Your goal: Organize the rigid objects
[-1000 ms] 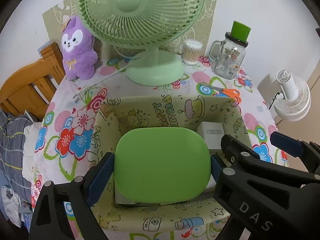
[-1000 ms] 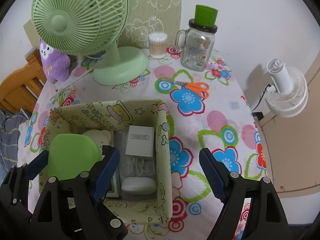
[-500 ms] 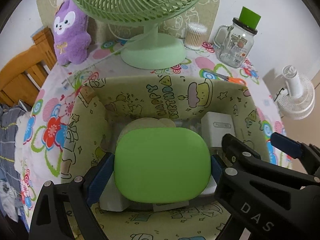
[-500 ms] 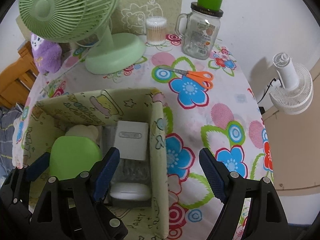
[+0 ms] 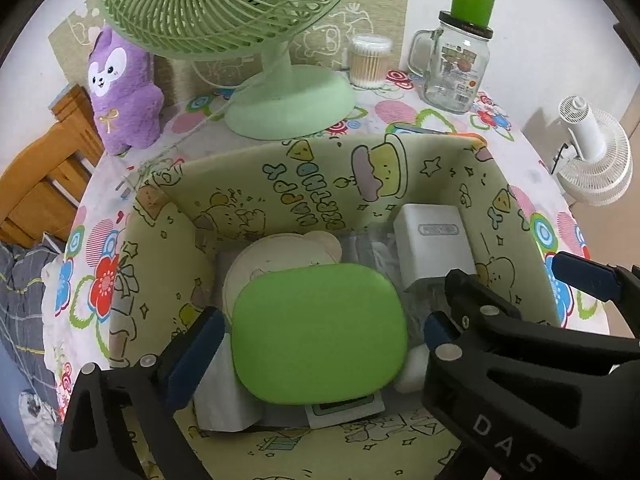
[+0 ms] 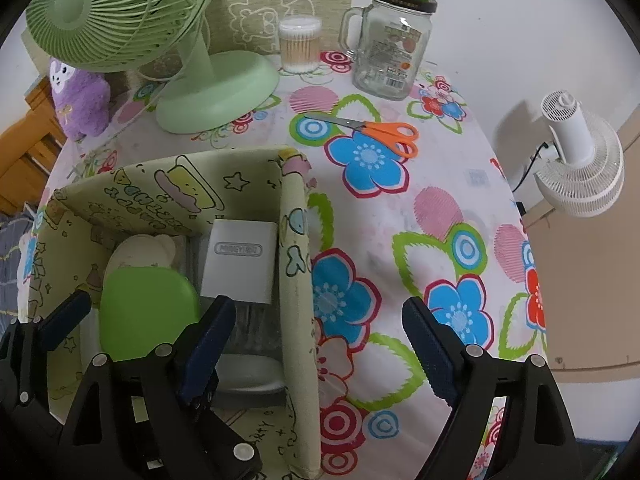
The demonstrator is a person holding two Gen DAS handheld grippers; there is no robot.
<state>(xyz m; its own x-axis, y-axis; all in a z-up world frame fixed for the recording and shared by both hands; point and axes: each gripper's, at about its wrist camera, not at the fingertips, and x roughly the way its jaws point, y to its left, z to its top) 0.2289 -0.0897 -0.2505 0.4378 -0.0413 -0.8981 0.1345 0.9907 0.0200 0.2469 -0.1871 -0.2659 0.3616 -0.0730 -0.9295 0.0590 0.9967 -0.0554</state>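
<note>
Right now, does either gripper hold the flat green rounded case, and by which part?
The left gripper has just been opening; its pads flank the flat green rounded case at its two short sides with gaps. The right gripper holds nothing.

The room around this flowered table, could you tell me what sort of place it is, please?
Probably a bedroom at home: a purple plush toy beside the green desk fan, a wooden bed frame and grey checked bedding.

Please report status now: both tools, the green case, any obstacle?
Left tool just opened, pads clear of green case. Case lies in box on other items. Right tool open, empty, straddling box wall. No obstacle.
</note>
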